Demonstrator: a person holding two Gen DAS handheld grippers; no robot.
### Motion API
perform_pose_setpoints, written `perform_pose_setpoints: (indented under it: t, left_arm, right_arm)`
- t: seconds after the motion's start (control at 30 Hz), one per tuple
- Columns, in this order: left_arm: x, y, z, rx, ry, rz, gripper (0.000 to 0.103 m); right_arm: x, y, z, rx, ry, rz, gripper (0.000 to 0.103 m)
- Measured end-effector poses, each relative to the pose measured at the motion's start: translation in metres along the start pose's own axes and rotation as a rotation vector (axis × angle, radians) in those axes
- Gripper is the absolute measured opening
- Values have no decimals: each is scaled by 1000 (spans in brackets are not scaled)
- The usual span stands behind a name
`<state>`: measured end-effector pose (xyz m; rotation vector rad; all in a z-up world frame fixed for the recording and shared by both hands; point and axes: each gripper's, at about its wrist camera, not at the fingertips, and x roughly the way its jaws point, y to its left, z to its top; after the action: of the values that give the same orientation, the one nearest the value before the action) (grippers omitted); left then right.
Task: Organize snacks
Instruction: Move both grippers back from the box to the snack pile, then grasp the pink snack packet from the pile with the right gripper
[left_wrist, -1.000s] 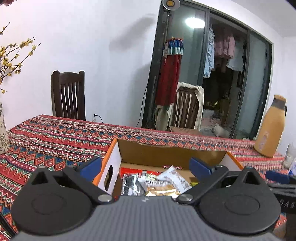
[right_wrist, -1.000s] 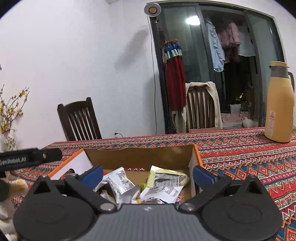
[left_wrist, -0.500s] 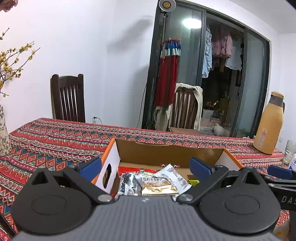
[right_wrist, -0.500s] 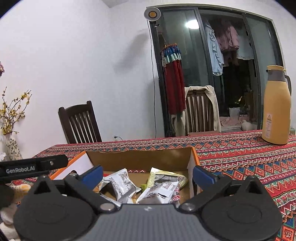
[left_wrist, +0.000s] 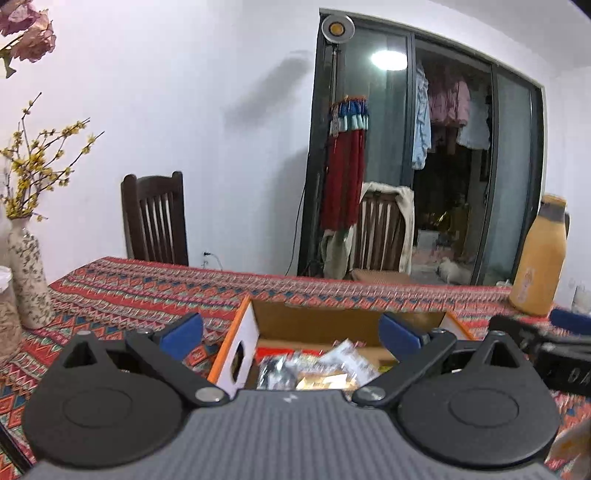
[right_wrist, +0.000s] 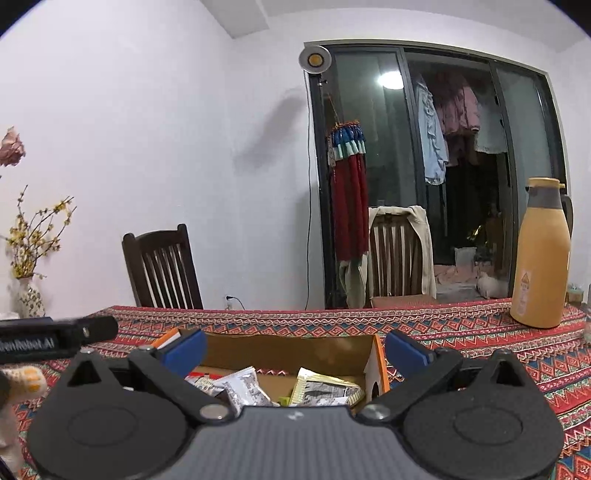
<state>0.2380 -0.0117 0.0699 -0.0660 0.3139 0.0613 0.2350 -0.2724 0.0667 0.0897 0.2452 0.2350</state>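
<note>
An open cardboard box with orange-edged white sides (left_wrist: 242, 347) (right_wrist: 376, 365) stands on the patterned tablecloth and holds several snack packets (left_wrist: 332, 369) (right_wrist: 243, 384), silver, gold and red. My left gripper (left_wrist: 291, 334) is open and empty, raised in front of the box with blue pads either side. My right gripper (right_wrist: 295, 349) is open and empty, also in front of the box. The right gripper's body shows at the right of the left wrist view (left_wrist: 546, 339). The left gripper's body shows at the left of the right wrist view (right_wrist: 55, 336).
A tan thermos jug (right_wrist: 541, 254) (left_wrist: 541, 258) stands at the table's right. A patterned vase with yellow flowers (left_wrist: 27, 273) (right_wrist: 29, 299) stands at the left. Two wooden chairs (left_wrist: 155, 218) (right_wrist: 399, 251) stand behind the table, before a glass door.
Both grippers have tilted upward and pulled back a little, so the box and packets sit lower in both views. Both stay open and empty.
</note>
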Motion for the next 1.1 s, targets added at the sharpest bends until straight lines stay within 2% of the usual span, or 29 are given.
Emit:
perform_pose_setpoints:
  t: [0.1, 0.33, 0.43, 0.67, 0.87, 1.1]
  left_arm:
    - [-6, 8, -10, 11, 28, -2, 103]
    - [-37, 33, -35, 30, 80, -62, 103]
    - [-41, 39, -48, 61, 118, -86, 103]
    - [-48, 51, -76, 47, 184, -100, 103]
    - [-43, 54, -91, 39, 210, -96, 103]
    - [-30, 63, -96, -2, 255, -97, 103]
  right_arm:
    - [-10, 6, -4, -19, 15, 0, 103]
    - [-36, 16, -33, -79, 88, 7, 103]
    - [-45, 19, -51, -116, 134, -42, 103]
    - [-60, 12, -86, -47, 267, -52, 103]
    - [-57, 12, -110, -76, 381, -92, 103]
    - [-33, 1, -110, -83, 463, -104, 103]
